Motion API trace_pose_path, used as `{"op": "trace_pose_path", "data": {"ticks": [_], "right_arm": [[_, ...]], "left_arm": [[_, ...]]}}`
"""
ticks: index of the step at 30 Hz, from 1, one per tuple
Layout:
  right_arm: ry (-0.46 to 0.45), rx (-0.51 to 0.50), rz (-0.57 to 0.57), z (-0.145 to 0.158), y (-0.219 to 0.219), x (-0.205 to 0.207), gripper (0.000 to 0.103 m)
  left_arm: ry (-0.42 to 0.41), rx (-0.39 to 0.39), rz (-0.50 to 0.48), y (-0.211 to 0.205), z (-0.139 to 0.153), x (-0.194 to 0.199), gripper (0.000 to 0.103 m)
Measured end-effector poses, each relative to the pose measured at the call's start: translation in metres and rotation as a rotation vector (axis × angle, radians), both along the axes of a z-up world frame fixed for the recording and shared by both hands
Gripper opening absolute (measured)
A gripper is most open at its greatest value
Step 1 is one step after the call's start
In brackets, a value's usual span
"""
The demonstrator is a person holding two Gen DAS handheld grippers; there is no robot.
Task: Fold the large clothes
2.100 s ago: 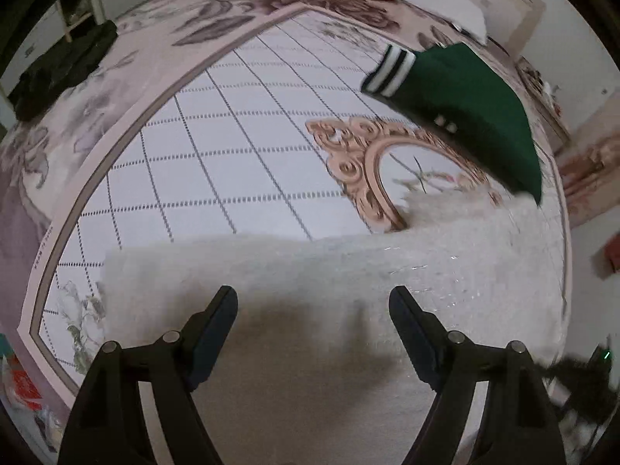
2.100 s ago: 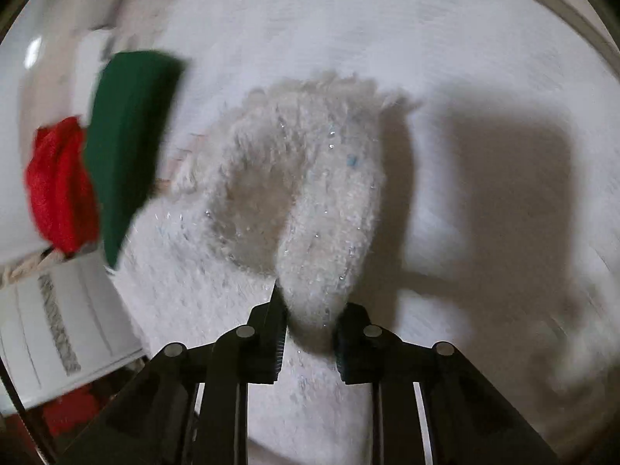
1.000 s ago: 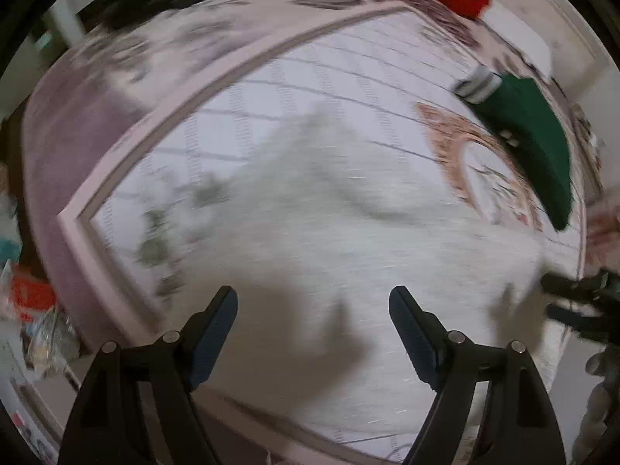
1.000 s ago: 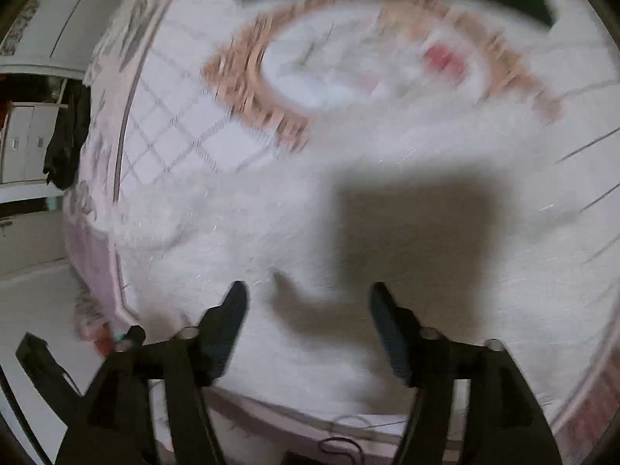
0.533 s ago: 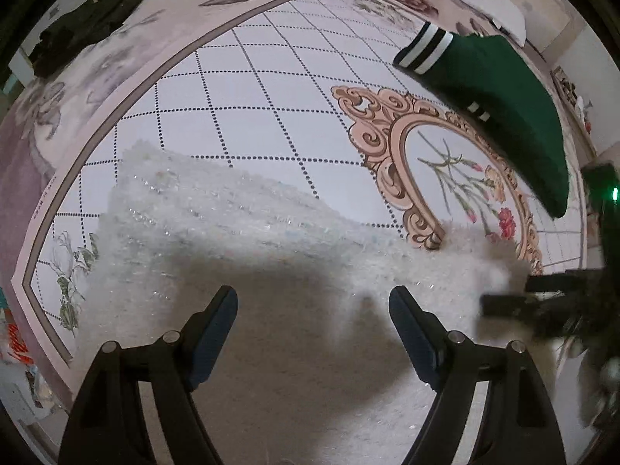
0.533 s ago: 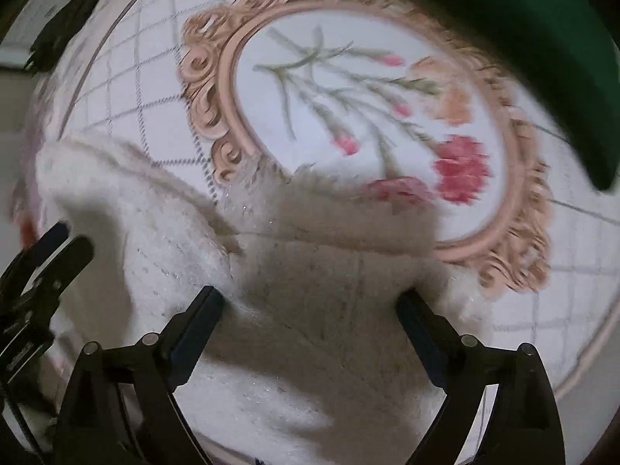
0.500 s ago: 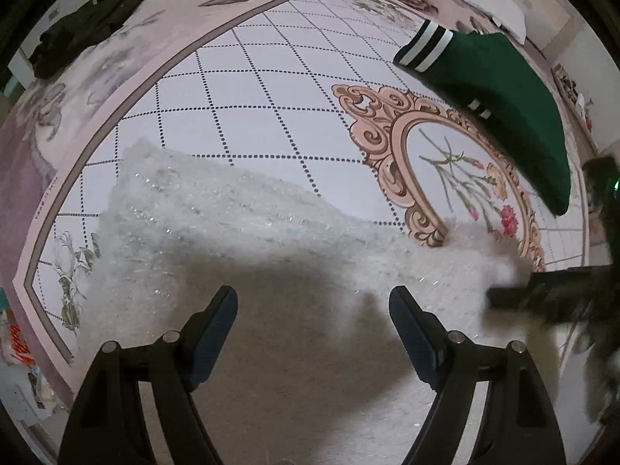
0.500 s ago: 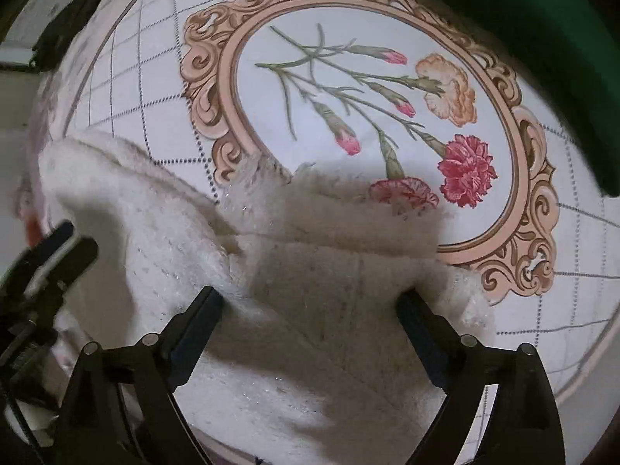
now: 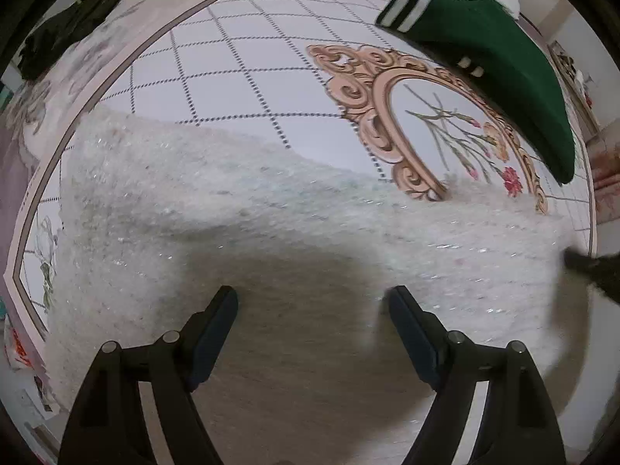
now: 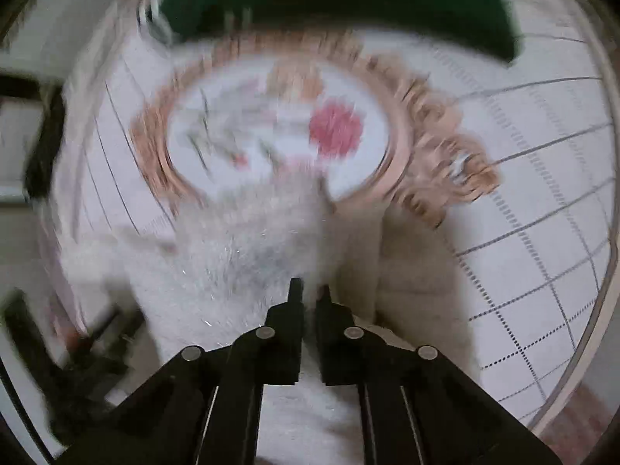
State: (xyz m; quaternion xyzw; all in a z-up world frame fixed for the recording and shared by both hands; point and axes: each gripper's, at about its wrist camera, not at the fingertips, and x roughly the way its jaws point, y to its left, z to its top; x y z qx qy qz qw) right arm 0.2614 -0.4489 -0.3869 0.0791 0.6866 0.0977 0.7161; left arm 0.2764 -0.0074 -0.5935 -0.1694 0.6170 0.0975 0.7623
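Note:
A large fluffy white garment (image 9: pixel 240 217) lies spread on a patterned bedspread (image 9: pixel 232 58). My left gripper (image 9: pixel 312 310) hovers just above its near part, jaws wide open and empty. My right gripper (image 10: pixel 310 290) is shut on a fold of the white garment (image 10: pixel 252 240), which bunches up ahead of the fingers; this view is motion-blurred. The right gripper's dark tip (image 9: pixel 593 267) shows at the right edge of the left wrist view, at the garment's right end.
A folded green sweater with white-striped cuffs (image 9: pixel 492 50) lies at the far right, also seen in the right wrist view (image 10: pixel 329 4). A dark garment (image 9: pixel 66 38) lies at the far left. An ornate oval flower motif (image 9: pixel 445 128) marks the bedspread's middle.
My right gripper was open over the white garment half a second ago and has now shut on a fold of it. My left gripper stays open above the garment.

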Motion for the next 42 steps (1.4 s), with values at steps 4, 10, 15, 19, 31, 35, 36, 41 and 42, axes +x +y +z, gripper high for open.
{"op": "trace_pose_path", "data": {"ticks": [4,10,15,19,31,35,36,41,42], "right_arm": [[0.023,-0.035,-0.119,-0.013,-0.028,0.001,0.004],[0.053,-0.096,-0.124,0.008,-0.013,0.002,0.04],[-0.046,-0.07,-0.109,0.074,0.028,-0.023,0.076],[0.076,0.104,-0.033,0.051,0.11,-0.045,0.076],[0.131,0.071,-0.005,-0.057,0.321,-0.062,0.063],[0.1,-0.004,-0.074,-0.059,0.322,-0.058,0.007],[0.085,0.002,-0.074,-0.054,0.323,-0.06,0.006],[-0.016,0.043,0.066,-0.008,0.36,-0.079,0.006],[-0.023,0.043,0.093,-0.006,0.369,-0.08,0.006]], "left_arm": [[0.008,-0.004,0.023,0.009,0.003,-0.006,0.08],[-0.029,0.124,0.136,0.058,0.046,-0.042,0.08],[-0.001,0.35,0.235,0.117,0.064,-0.076,0.08],[0.079,0.43,0.282,0.162,0.048,-0.09,0.08],[0.141,0.458,0.299,0.23,0.009,-0.093,0.08],[0.147,0.401,0.315,0.24,0.003,-0.102,0.08],[0.148,0.38,0.315,0.241,0.0,-0.104,0.08],[0.15,0.304,0.28,0.242,-0.017,-0.107,0.08],[0.15,0.294,0.279,0.243,-0.02,-0.107,0.08]]}}
